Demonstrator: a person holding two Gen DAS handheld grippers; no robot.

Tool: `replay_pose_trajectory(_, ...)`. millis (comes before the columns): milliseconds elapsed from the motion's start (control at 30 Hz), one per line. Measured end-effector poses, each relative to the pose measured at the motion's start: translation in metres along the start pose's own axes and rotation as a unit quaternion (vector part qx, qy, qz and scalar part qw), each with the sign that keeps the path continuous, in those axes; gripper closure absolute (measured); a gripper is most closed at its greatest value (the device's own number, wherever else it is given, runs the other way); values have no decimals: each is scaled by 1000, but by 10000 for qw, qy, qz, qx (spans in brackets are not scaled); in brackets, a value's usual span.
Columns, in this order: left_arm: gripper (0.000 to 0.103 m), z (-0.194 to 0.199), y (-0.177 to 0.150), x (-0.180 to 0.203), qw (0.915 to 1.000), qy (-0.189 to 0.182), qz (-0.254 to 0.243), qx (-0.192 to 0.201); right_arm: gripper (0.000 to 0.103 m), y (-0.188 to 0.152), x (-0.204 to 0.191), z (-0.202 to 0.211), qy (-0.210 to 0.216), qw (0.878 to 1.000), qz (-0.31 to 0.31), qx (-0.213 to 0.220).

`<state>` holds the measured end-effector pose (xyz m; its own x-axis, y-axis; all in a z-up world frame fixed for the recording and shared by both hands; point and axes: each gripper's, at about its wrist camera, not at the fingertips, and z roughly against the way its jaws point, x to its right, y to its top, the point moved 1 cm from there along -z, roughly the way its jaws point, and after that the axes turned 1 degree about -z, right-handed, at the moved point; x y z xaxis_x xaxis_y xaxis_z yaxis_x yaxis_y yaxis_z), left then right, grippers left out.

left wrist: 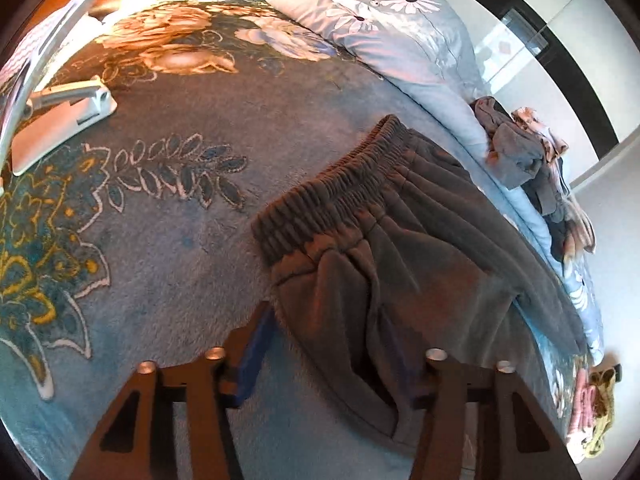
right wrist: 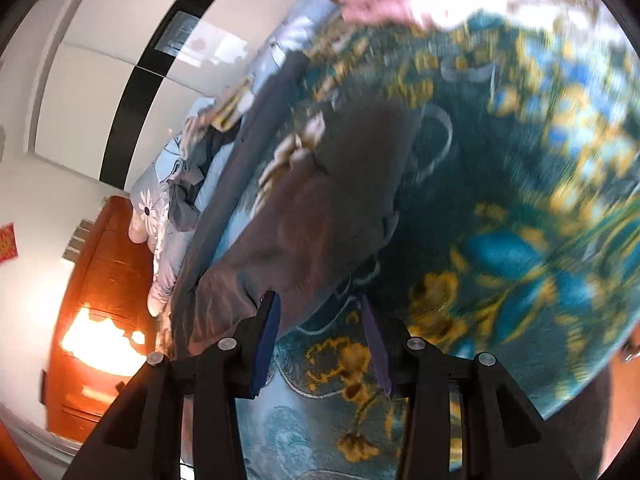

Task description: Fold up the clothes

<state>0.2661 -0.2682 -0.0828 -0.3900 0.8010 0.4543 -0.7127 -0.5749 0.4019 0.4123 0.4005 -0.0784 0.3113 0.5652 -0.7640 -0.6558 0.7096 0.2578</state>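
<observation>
From the left wrist, the dark grey fleece trousers with a gathered elastic waistband (left wrist: 392, 240) lie spread on the blue plush floral blanket (left wrist: 168, 216) that covers the bed, waistband towards the pillows and the body of the garment running down between the fingers of the left gripper (left wrist: 340, 344). Its jaws stand partly open; the left blue pad sits just beside the trouser edge, the right pad is hidden behind the cloth, and whether either presses on it I cannot tell. To do this step well, I judge the pads should pinch the side edge cleanly, taking both layers and none of the blanket's pile, so the fold lifts flat. No basket or box shows here; a loose heap of grey and pink clothes (left wrist: 532, 160) lies on the pale blue flowered quilt (left wrist: 424, 40) at the far edge. From the right wrist, much blurred, the same trousers (right wrist: 320, 200) stretch away up the bed, and the right gripper (right wrist: 320, 340) hangs over the blanket (right wrist: 520, 240) near their near end, jaws partly open with only patterned blanket between them. It should, I think, take the matching edge level with the left. No container shows here either.
</observation>
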Motion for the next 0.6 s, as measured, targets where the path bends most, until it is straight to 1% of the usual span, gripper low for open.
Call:
replay_pose_trajectory(100, 61, 0, 3, -8, 9995, -228, 235, 27, 60, 2, 6, -13, 124, 9994, -317, 101)
replay_pose_trajectory(133, 68, 0, 4, -10, 9991, -308, 299, 29, 60, 4, 8, -15, 196, 9987, -431, 169)
replay_pose_trajectory(167, 77, 0, 4, -11, 9987, -381, 340, 24, 60, 5, 9, -17, 257, 9979, -540, 228)
replay_pose_trajectory(200, 81, 0, 4, -11, 9983, -442, 383, 25, 60, 6, 9, -18, 294, 9974, -593, 283)
replay_pose_trajectory(233, 85, 0, 5, -12, 9979, -488, 429, 34, 63, 6, 9, -19, 313, 9969, -626, 347)
replay_pose_trajectory(267, 89, 1, 5, -11, 9975, -535, 466, 56, 69, 8, 9, -20, 332, 9964, -666, 395)
replay_pose_trajectory(300, 89, 4, 5, -11, 9970, -583, 493, 93, 89, 10, 9, -21, 353, 9959, -713, 427)
replay_pose_trajectory(333, 91, 6, 6, -10, 9966, -631, 519, 129, 98, 13, 8, -21, 407, 9951, -772, 461)
replay_pose_trajectory(400, 92, 17, 9, -7, 9950, -811, 540, 241, 99, 21, 0, -14, 549, 9940, -734, 598)
replay_pose_trajectory(467, 92, 33, 14, -3, 9930, -1012, 510, 333, 99, 29, -20, 0, 723, 9927, -481, 840)
replay_pose_trajectory(533, 92, 48, 17, 0, 9906, -1245, 467, 326, 99, 37, -40, 15, 880, 9899, -224, 1086)
replay_pose_trajectory(600, 92, 55, 16, 0, 9895, -1339, 507, 200, 99, 42, -56, 28, 932, 9873, -13, 1284)
